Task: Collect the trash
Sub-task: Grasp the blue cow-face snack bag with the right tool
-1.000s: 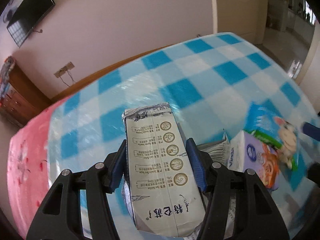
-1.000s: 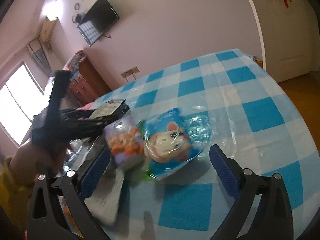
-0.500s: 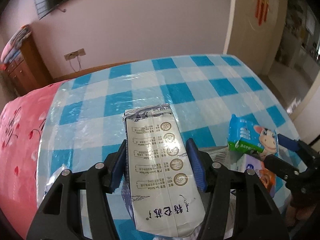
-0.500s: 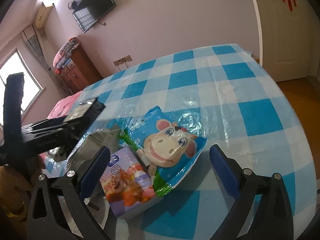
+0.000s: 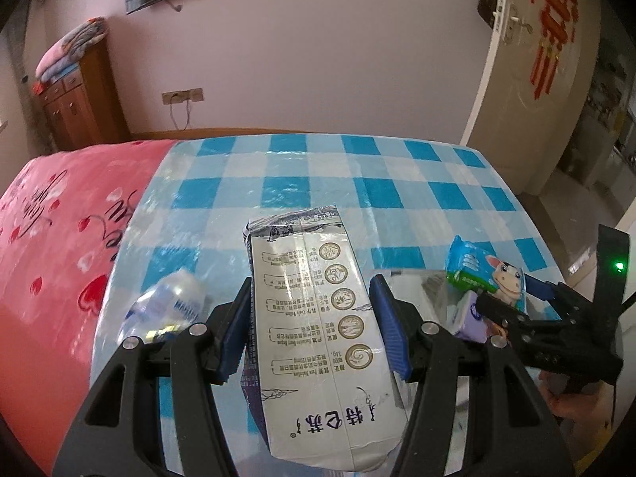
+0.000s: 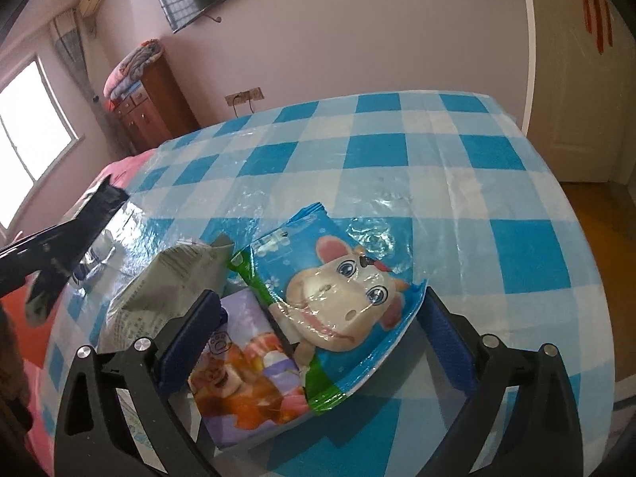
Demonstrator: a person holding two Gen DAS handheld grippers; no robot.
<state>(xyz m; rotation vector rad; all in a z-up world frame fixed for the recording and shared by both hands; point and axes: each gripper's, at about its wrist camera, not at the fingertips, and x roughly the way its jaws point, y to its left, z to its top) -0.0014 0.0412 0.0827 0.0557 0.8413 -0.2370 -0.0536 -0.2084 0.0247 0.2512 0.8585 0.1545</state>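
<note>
Centrally, the left gripper (image 5: 314, 330) clamps a white printed milk carton (image 5: 318, 342), while the right gripper (image 6: 322, 338), jaws closing, straddles a blue cartoon-cow packet (image 6: 338, 290).

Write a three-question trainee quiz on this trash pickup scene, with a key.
1. True or false: the left gripper is shut on the milk carton.
2. Which item lies partly on top of the purple pack? A) the cow-print bag B) the plastic bottle C) a cup
3. Fill in: the tablecloth has a blue and white ____ pattern.

Key: 1 true; 2 A; 3 checked.
</note>
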